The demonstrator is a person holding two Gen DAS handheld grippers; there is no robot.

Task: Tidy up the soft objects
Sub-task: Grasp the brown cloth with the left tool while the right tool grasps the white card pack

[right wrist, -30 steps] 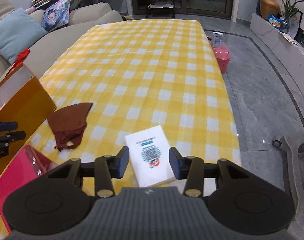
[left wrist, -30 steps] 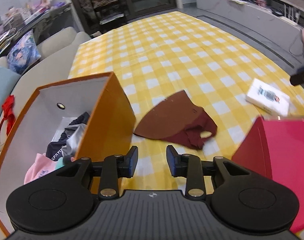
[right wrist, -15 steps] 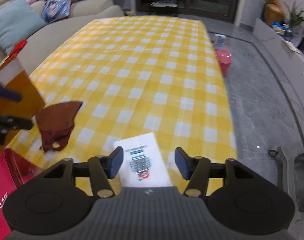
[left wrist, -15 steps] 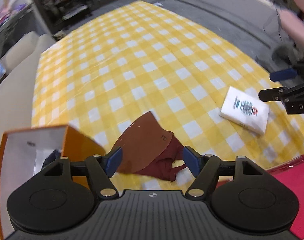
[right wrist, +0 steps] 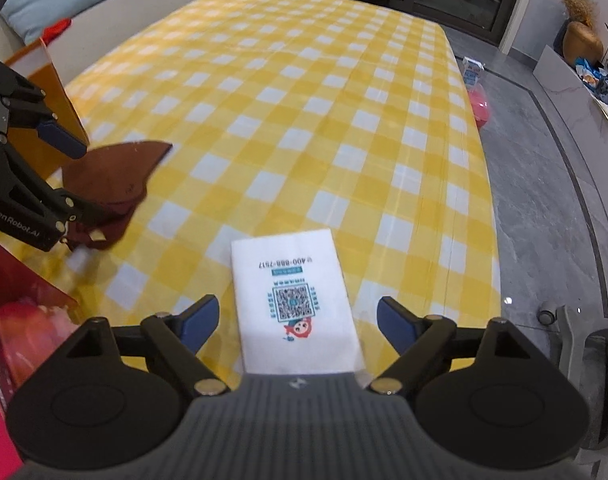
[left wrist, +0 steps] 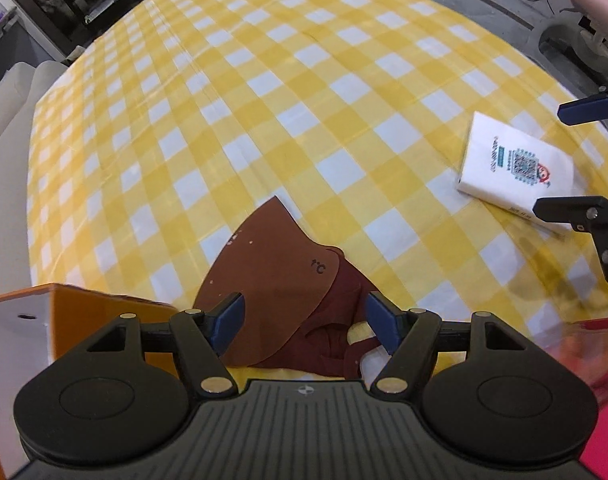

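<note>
A dark red-brown cloth piece (left wrist: 287, 280) lies on the yellow checked tablecloth (left wrist: 263, 100). My left gripper (left wrist: 304, 326) is open, its jaws spread over the cloth's near part, not closed on it. The cloth also shows in the right wrist view (right wrist: 111, 176), with the left gripper (right wrist: 63, 184) over it. A white tissue pack (right wrist: 295, 300) lies flat near the table's right edge. My right gripper (right wrist: 297, 324) is open, jaws on either side of the pack's near end. The pack also shows in the left wrist view (left wrist: 516, 168), with the right gripper (left wrist: 560, 160) around it.
An orange box (left wrist: 83, 320) stands at the left, its contents hidden now. A red box (right wrist: 19, 304) stands at the table's near edge between the grippers. A beige sofa (right wrist: 115, 12) with a blue cushion runs along the left. The table's right edge drops to grey floor (right wrist: 544, 200).
Both grippers opened wider. My left gripper moved away from the orange box and down over the cloth. My right gripper moved forward and down around the tissue pack.
</note>
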